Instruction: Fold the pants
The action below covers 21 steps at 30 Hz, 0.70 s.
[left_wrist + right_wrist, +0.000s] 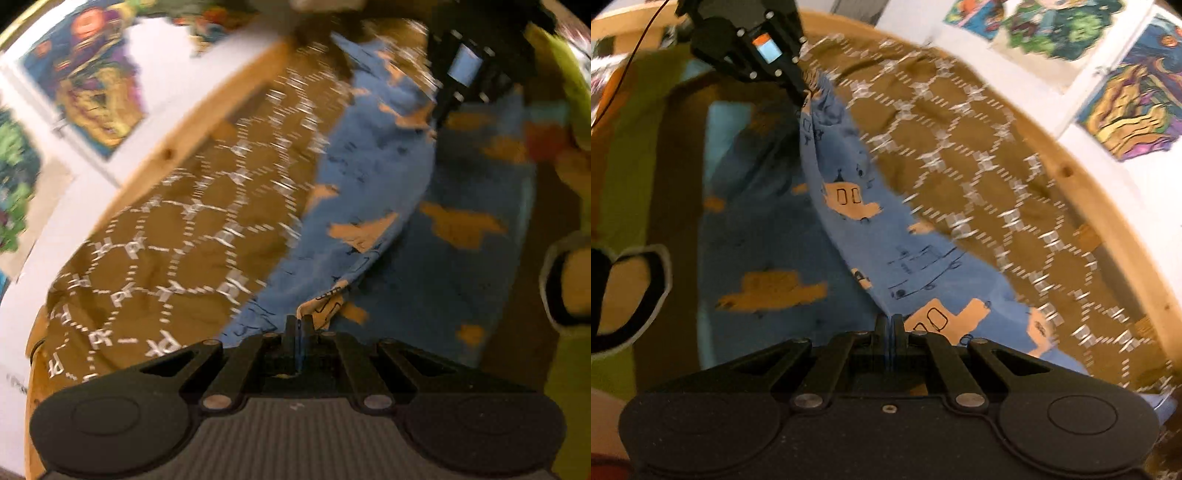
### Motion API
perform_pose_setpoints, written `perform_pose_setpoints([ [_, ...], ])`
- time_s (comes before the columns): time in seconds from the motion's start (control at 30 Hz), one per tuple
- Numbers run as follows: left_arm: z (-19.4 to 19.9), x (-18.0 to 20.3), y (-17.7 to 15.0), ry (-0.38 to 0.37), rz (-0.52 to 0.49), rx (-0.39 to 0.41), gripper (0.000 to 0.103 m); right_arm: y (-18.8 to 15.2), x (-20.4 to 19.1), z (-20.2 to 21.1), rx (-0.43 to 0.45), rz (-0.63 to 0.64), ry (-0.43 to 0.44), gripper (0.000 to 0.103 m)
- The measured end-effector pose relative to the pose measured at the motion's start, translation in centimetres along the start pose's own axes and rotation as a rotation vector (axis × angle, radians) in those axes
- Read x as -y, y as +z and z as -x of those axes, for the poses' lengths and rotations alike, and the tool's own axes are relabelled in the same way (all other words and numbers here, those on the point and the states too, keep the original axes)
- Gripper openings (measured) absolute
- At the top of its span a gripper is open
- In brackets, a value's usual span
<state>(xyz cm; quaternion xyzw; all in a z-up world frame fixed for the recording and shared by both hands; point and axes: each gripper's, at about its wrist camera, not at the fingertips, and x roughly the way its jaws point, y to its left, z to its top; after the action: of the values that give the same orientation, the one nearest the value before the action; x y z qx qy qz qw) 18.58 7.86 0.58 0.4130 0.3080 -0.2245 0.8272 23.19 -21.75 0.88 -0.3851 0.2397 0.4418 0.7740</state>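
Note:
The pants (373,166) are blue with orange vehicle prints. They are lifted and stretched between my two grippers above a brown bedspread (192,236). My left gripper (300,325) is shut on one edge of the pants. My right gripper (891,325) is shut on another edge of the pants (849,177). The left gripper shows far off in the right wrist view (805,96), pinching the far end of the fabric. The right gripper's body shows at the top of the left wrist view (463,70). A darker lower layer of the pants (764,236) hangs below.
The bedspread (997,177) has a white hexagon pattern. A wooden bed frame edge (192,129) runs beside a white wall with colourful posters (1134,99). Green and orange cloth (569,110) lies at the far side.

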Motion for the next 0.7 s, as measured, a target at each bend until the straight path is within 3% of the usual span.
perform_pose_setpoints([
  [0.27, 0.0, 3.1, -1.7, -0.026, -0.103, -0.051, 0.000, -1.7, -4.4, -0.5, -0.020, 0.055, 0.003, 0.000],
  [0.5, 0.8, 2.3, -1.5, 0.050, -0.180, -0.052, 0.000, -1.3, -5.2, 0.5, -0.018, 0.019, 0.050, 0.000],
  [0.7, 0.2, 3.8, -2.5, 0.003, -0.208, -0.087, 0.000, -1.3, -7.2, 0.4, -0.042, 0.020, 0.108, 0.000],
])
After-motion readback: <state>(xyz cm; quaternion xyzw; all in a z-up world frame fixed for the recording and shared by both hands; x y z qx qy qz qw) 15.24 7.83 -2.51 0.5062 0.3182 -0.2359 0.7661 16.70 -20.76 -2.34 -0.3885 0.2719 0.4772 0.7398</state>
